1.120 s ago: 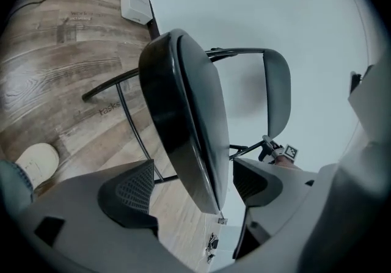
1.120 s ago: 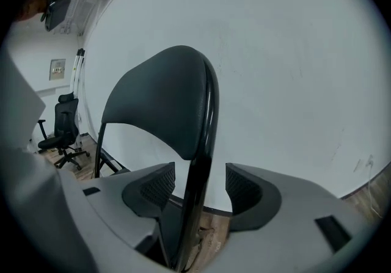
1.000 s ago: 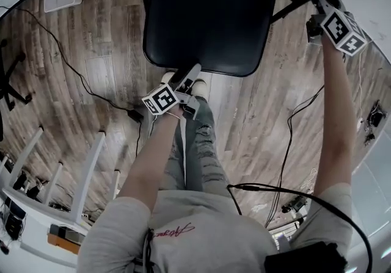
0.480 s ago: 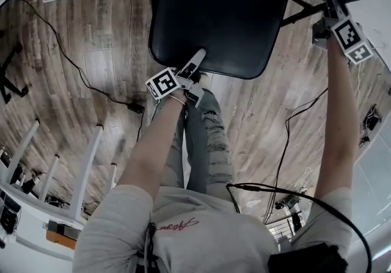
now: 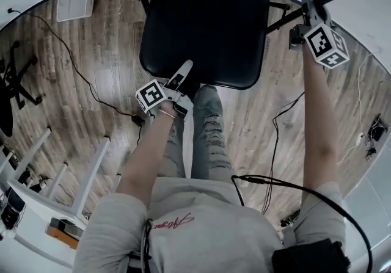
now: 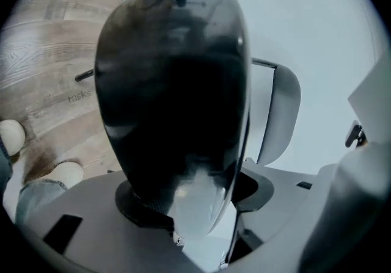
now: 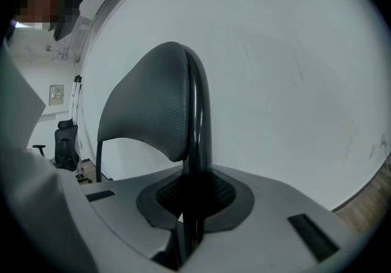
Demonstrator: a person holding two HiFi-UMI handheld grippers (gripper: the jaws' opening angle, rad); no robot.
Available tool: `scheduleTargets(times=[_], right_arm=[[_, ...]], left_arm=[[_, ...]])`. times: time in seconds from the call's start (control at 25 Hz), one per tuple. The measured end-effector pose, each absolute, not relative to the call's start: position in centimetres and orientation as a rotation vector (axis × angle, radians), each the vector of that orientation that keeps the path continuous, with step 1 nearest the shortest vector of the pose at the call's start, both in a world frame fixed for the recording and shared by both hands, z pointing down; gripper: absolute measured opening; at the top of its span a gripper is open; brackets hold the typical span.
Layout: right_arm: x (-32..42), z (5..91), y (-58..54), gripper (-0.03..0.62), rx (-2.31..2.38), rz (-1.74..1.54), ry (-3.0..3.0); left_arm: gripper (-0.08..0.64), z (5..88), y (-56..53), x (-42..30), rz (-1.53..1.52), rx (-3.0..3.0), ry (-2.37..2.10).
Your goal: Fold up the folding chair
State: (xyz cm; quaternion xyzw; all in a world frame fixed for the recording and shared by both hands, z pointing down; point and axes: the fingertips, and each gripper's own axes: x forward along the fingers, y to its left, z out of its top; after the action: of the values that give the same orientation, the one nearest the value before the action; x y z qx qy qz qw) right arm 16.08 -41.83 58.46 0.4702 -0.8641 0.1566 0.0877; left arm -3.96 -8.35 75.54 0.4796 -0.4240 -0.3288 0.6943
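left gripper (image 5: 183, 75) jaws, just closing, pinch seat (image 5: 204, 21) front edge; right gripper (image 5: 307, 3), just closed, clamps backrest tube (image 7: 197, 113)

Bright even light, fisheye edges, close-up blur

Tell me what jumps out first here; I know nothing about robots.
The big black chair seat fills the top of the head view, above the person's legs. The left gripper has just been closing on its front edge, and the right gripper, at upper right, has just closed on the black frame tube beside the backrest.
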Motion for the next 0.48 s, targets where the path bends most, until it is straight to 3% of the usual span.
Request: scheduleTargets(times=[0.48], right_arm=[[13.8,53.1,-45.8,0.040,1.311,0.340,-2.686]], left_arm=[[0.178,62.4,-21.0,-7.9,-0.782,1.059,-1.151]])
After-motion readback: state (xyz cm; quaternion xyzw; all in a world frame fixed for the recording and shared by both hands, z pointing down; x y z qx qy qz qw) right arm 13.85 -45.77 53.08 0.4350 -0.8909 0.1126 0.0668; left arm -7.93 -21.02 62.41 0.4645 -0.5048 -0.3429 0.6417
